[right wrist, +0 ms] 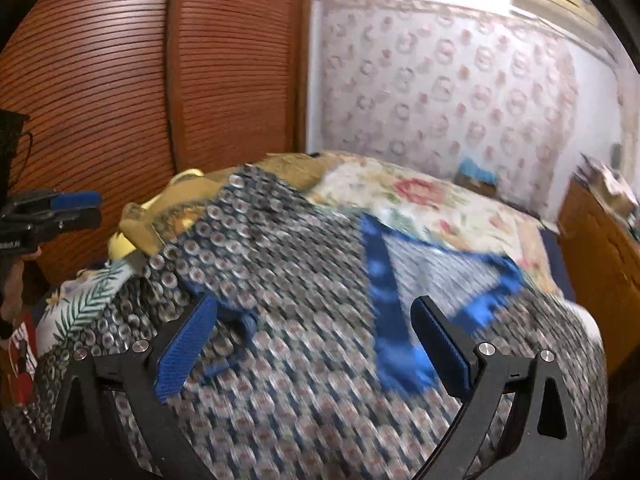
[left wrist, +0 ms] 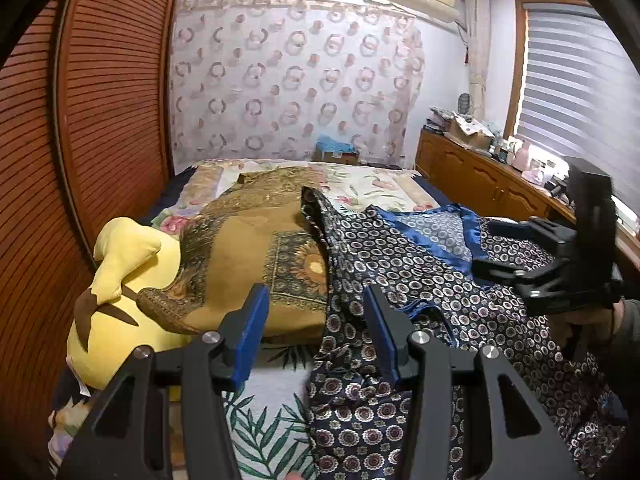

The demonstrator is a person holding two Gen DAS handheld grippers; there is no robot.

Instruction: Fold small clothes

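Across the near half of the bed (left wrist: 360, 184) the dark patterned garment (left wrist: 420, 280) lies spread and rumpled, its blue-trimmed neckline toward the far right edge; no neat fold shows, so by my judgement most of the folding is left. Left gripper (left wrist: 316, 320) hovers at the garment's left margin, fingers spread, nothing between them. Right gripper (right wrist: 316, 344) hangs over the cloth, likewise parted and empty (that view is badly blurred). Only the left view shows the yellow plush toy (left wrist: 120, 280) and ochre cloth (left wrist: 248, 248) clearly at the bed's left edge; the right view shows more of the neckline's blue trim (right wrist: 380, 280).
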